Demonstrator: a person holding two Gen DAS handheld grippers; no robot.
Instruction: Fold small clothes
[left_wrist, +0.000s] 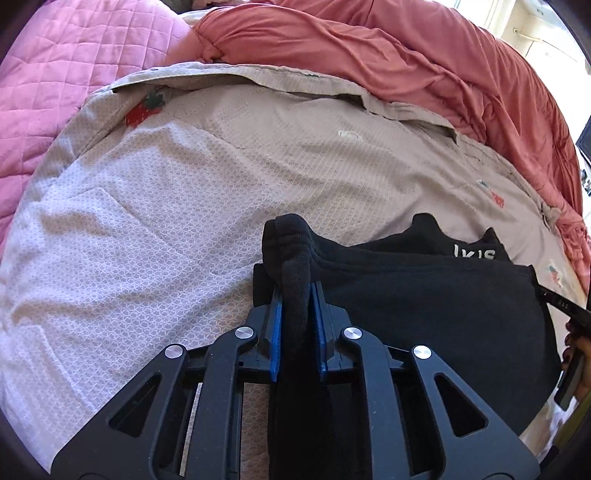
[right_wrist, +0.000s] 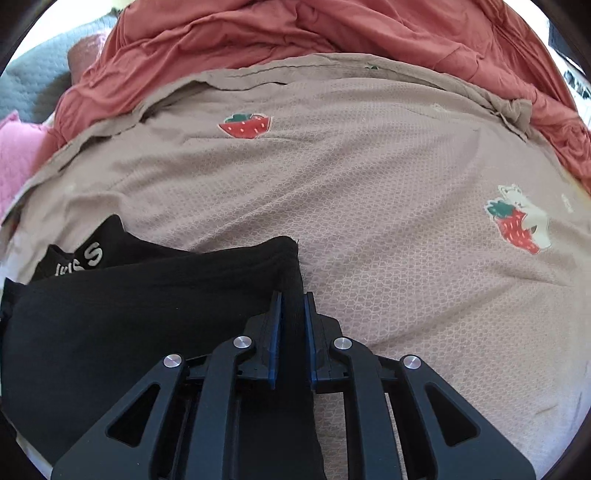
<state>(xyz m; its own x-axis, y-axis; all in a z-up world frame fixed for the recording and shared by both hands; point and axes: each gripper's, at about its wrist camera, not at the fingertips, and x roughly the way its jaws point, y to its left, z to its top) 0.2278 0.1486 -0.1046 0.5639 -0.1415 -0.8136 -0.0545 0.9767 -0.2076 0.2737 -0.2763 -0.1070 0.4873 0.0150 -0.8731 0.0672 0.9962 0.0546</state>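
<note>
A small black garment (left_wrist: 424, 295) with white lettering lies on a beige strawberry-print bed cover (left_wrist: 184, 206). My left gripper (left_wrist: 297, 295) is shut on the garment's bunched left edge, which sticks up between the blue pads. My right gripper (right_wrist: 293, 299) is shut on the garment's right edge (right_wrist: 291, 266). The rest of the black garment (right_wrist: 129, 314) spreads to the left in the right wrist view, on the same bed cover (right_wrist: 388, 229). The cloth spans between the two grippers.
A salmon-red blanket (left_wrist: 406, 51) is heaped along the back and right of the bed, also in the right wrist view (right_wrist: 277, 33). A pink quilted blanket (left_wrist: 62, 81) lies at the left. The other gripper's edge (left_wrist: 569, 310) shows at the right.
</note>
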